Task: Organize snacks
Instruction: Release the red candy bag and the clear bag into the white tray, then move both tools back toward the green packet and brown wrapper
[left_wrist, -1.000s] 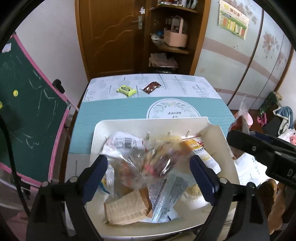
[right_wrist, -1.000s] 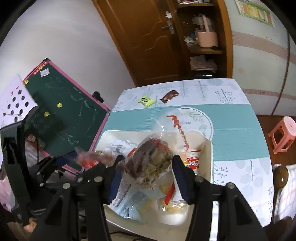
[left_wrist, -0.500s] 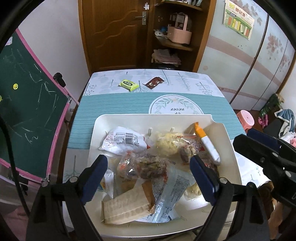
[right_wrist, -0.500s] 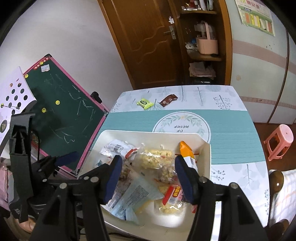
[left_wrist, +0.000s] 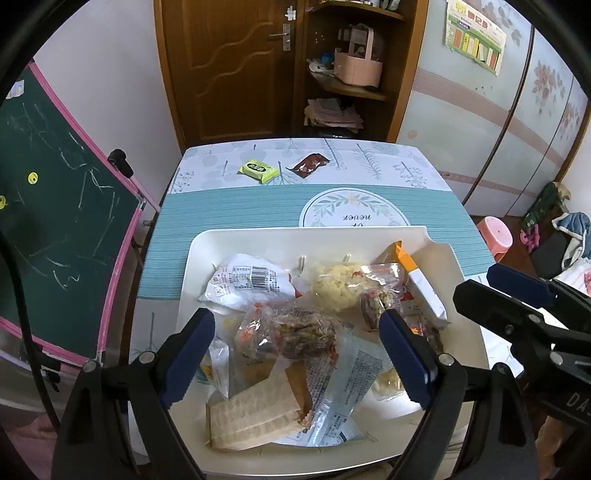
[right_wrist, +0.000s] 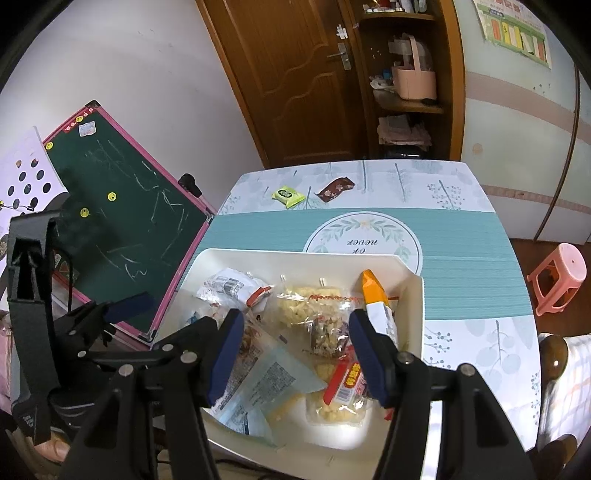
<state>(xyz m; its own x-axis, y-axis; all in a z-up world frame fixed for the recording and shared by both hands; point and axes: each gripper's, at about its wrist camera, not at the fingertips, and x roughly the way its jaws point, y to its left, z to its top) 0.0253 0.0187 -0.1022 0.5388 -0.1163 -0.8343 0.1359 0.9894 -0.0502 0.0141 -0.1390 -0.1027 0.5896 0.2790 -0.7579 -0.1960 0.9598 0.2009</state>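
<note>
A white tray (left_wrist: 295, 232) (right_wrist: 295, 254) at the table's near edge holds several snack packets. Among them are a white barcode packet (left_wrist: 247, 280), a clear bag of yellow puffs (left_wrist: 343, 284) (right_wrist: 306, 306), a clear bag of dark mix (left_wrist: 291, 332), an orange-and-white packet (left_wrist: 417, 280) (right_wrist: 376, 306) and a wafer pack (left_wrist: 255, 410). My left gripper (left_wrist: 295, 325) (right_wrist: 110, 310) hangs open over the tray's near left side, nothing between its fingers. My right gripper (right_wrist: 295, 325) (left_wrist: 480, 284) hovers open above the tray's right half, gripping nothing. A yellow-green packet (left_wrist: 258, 170) (right_wrist: 288, 194) and a brown packet (left_wrist: 308, 162) (right_wrist: 336, 189) lie on the table's far end.
A green chalkboard with a pink frame (left_wrist: 55, 221) (right_wrist: 122, 206) leans close to the table's left side. A pink stool (right_wrist: 557, 277) (left_wrist: 495, 236) stands on the floor to the right. Behind the table are a wooden door and a shelf with a pink basket (left_wrist: 358, 66).
A second ago my right gripper held a clear snack bag over the tray. That bag now lies in the tray and the gripper is empty and slightly wider. The left gripper stayed put.
</note>
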